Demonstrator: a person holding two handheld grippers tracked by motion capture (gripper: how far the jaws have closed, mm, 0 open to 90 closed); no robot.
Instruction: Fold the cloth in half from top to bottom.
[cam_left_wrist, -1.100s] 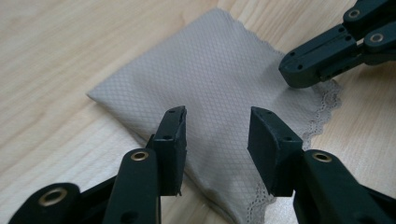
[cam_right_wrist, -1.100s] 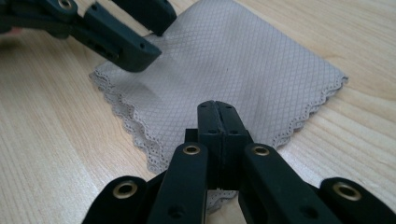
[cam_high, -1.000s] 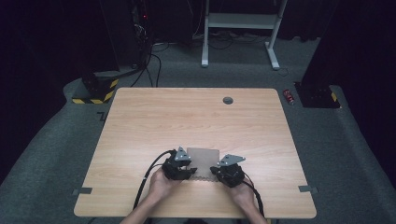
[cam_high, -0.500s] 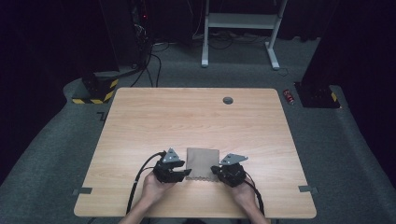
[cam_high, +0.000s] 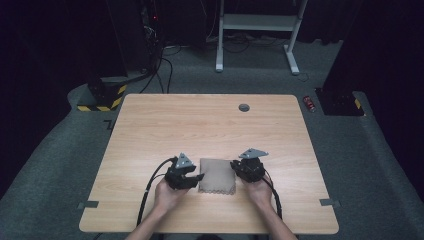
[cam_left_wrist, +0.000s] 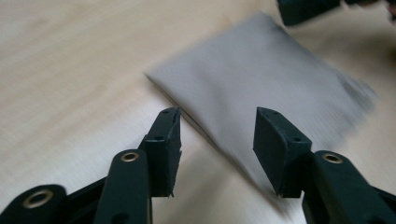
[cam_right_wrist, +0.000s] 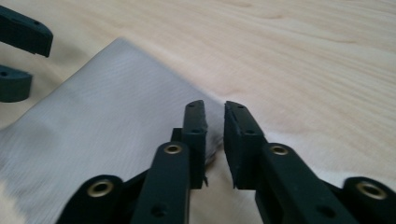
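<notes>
A light wooden table (cam_high: 210, 125) carries a folded grey cloth (cam_high: 217, 176) at lower centre. The left gripper (cam_left_wrist: 217, 135) stands half open, holding nothing; the right gripper (cam_right_wrist: 215, 135), jaws just opening, frees the edge. Both should withdraw level, leaving the fold undisturbed.

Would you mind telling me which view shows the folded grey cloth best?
The high view: the whole cloth lies flat between both grippers. The left gripper view shows it blurred and partly hidden by the jaws; the right gripper view shows its weave close up, but cropped.
</notes>
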